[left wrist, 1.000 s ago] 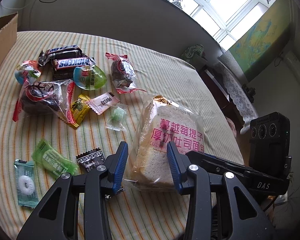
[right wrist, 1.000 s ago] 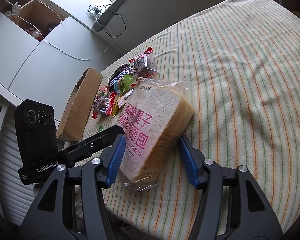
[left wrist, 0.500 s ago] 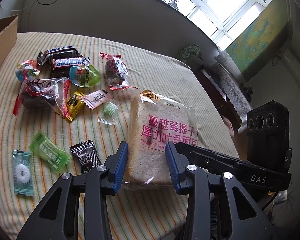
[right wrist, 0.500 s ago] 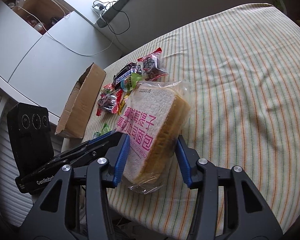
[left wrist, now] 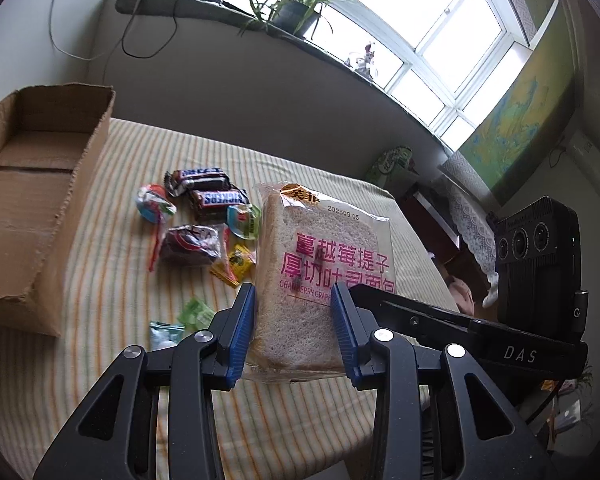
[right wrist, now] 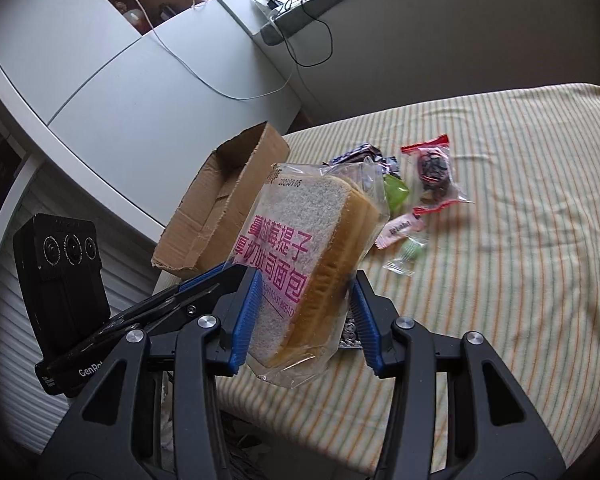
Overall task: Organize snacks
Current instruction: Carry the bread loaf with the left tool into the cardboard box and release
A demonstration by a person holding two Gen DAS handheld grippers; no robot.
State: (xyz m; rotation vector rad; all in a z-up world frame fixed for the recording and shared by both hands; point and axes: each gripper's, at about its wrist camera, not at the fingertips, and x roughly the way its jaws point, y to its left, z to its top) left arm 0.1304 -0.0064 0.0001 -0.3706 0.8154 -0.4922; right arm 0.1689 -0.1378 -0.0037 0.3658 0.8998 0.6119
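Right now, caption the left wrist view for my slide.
Both claws lift the bagged bread beside the open cardboard box.

Scattered snacks (left wrist: 204, 220) crowd the bedspread beside the cardboard box (left wrist: 40, 184), whose open inside looks seemingly bare.

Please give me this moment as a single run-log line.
left gripper: shut on clear-bagged sliced bread loaf | right gripper: shut on same loaf | loaf: off striped cloth | brown cardboard box: empty
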